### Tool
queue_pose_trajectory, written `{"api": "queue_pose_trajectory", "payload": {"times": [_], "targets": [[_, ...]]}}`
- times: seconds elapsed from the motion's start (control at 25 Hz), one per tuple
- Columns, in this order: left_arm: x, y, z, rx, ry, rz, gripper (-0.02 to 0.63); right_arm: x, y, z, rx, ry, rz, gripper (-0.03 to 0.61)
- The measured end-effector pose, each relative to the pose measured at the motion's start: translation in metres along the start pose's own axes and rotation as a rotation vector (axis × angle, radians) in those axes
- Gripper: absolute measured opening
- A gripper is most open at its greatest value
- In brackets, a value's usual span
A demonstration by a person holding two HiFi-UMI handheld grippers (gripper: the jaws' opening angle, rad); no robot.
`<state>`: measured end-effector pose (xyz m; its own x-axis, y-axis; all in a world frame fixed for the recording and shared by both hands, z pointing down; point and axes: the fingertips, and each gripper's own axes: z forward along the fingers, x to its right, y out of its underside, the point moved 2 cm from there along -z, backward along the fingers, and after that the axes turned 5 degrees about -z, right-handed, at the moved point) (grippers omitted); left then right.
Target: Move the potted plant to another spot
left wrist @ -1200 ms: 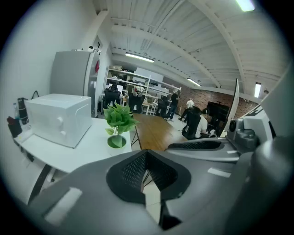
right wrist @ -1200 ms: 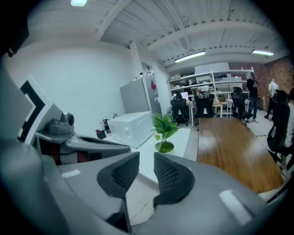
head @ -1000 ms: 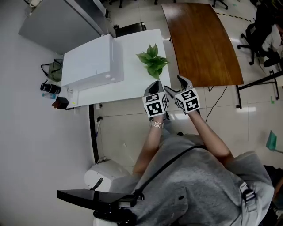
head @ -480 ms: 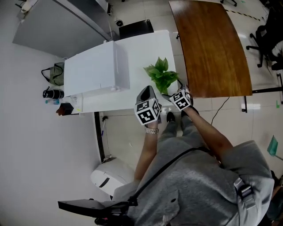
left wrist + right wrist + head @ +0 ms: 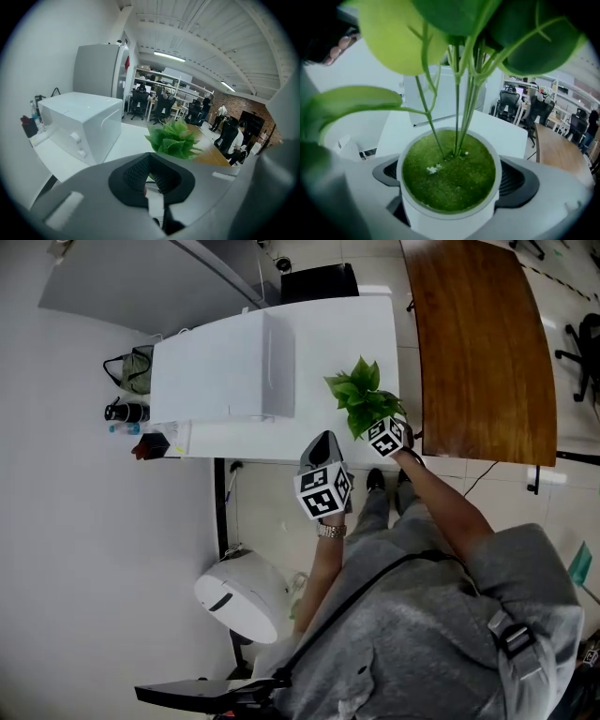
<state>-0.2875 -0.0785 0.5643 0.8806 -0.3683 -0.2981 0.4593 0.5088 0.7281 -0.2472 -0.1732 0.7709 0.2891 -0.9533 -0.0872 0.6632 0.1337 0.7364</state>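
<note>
The potted plant (image 5: 362, 397), green leaves in a small white pot (image 5: 449, 211), stands near the front right corner of the white table (image 5: 328, 334). My right gripper (image 5: 380, 427) reaches in under the leaves. In the right gripper view its jaws stand wide, with the pot between the black pads (image 5: 516, 182) and filling the gap. I see no squeeze on the pot. My left gripper (image 5: 324, 439) hovers at the table's front edge, left of the plant. Its pads (image 5: 136, 171) are together with nothing between them. The plant (image 5: 174, 139) shows beyond them.
A white box-shaped appliance (image 5: 220, 367) takes up the table's left half. Bottles and small items (image 5: 127, 413) sit at its left end. A brown wooden table (image 5: 478, 343) lies to the right, a black chair (image 5: 319, 282) behind, and a white round bin (image 5: 239, 596) on the floor.
My right gripper has dropped and moved forward under the leaves, so the pot now sits between its jaws. The left gripper has shifted left, away from the plant.
</note>
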Motion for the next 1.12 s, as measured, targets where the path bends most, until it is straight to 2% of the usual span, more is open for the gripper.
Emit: {"api": "queue_pose_trajectory", "payload": {"times": [0.24,0.4,0.52,0.8,1.0,1.12], "targets": [[0.001,0.0,0.012,0.001,-0.003,0.0,0.015,0.006,0.005,-0.01,0.006,0.009,0.004,0.561],[0.027,-0.008,0.031,0.002,0.06,0.046,0.015,0.043,0.019,-0.042,0.031,0.114,0.09,0.56],[0.06,-0.008,0.047,-0.01,0.129,0.092,0.015,0.087,0.054,-0.077,0.021,0.223,0.178,0.558],[0.143,0.004,0.072,-0.075,0.279,0.202,0.015,0.171,0.173,-0.163,-0.072,0.473,0.352,0.558],[0.168,0.021,0.073,-0.111,0.302,0.281,0.015,0.182,0.217,-0.183,-0.098,0.542,0.411,0.56],[0.171,0.025,0.069,-0.121,0.302,0.308,0.015,0.176,0.227,-0.185,-0.047,0.564,0.443,0.561]]}}
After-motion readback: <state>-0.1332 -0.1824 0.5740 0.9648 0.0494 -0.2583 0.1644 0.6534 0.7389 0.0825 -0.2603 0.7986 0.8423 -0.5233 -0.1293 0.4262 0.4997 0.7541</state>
